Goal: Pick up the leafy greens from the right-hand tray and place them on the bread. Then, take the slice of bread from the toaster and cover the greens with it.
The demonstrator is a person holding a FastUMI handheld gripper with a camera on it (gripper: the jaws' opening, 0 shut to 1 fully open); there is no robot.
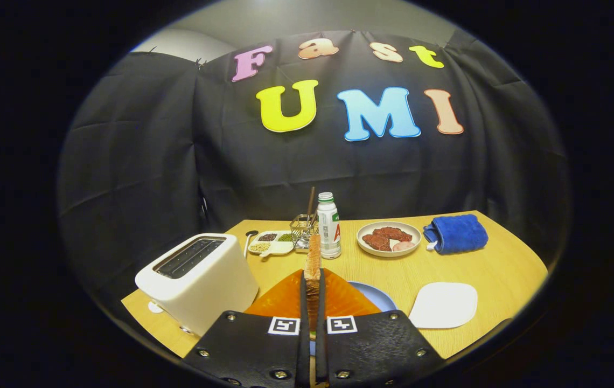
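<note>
Jaws of gripper clenched on bread slice, held edge-up clear of toaster, likely for carrying over blue plate.

Glossy plastic-looking toaster, matt wooden table, fluffy blue cloth, wire basket.

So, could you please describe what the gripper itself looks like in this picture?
The gripper has two broad, flat plates side by side, each angled at its outer corner and fastened with round metal screws. Each plate carries a square black-and-white fiducial marker on its inner top corner. Two thin, narrow jaws run forward from between the plates, close together and parallel. I can see no cables.
</note>
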